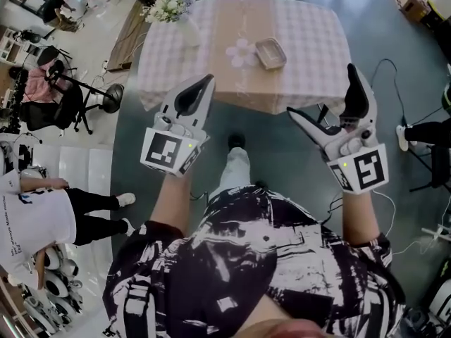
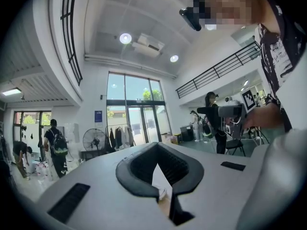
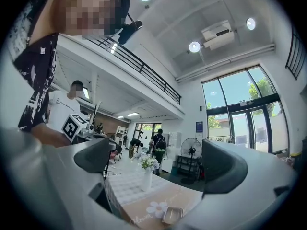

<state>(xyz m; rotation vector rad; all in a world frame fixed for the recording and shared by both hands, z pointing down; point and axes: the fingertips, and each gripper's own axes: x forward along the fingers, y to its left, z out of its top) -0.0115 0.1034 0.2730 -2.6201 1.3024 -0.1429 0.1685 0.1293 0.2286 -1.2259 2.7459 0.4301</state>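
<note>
I hold both grippers up in front of a table (image 1: 310, 27) covered by a pink checked cloth with a tan runner. My left gripper (image 1: 201, 90) is shut with nothing between its black pads (image 2: 144, 183), and only a slit of the table shows between them. My right gripper (image 1: 323, 96) is open and empty, its jaws wide apart (image 3: 158, 162). On the table stand a white vase of flowers (image 1: 171, 9) (image 3: 147, 169), a flower-shaped mat (image 1: 242, 51) (image 3: 157, 209) and a small metal tray (image 1: 270, 53) (image 3: 172, 214). Both grippers are short of the table's near edge.
A standing fan (image 1: 109, 97) (image 3: 192, 150) and a black chair (image 1: 46, 111) are left of the table. People stand at the left (image 1: 42, 210) and back left. Cables (image 1: 384, 72) and another person's foot (image 1: 403, 136) are on the floor at the right.
</note>
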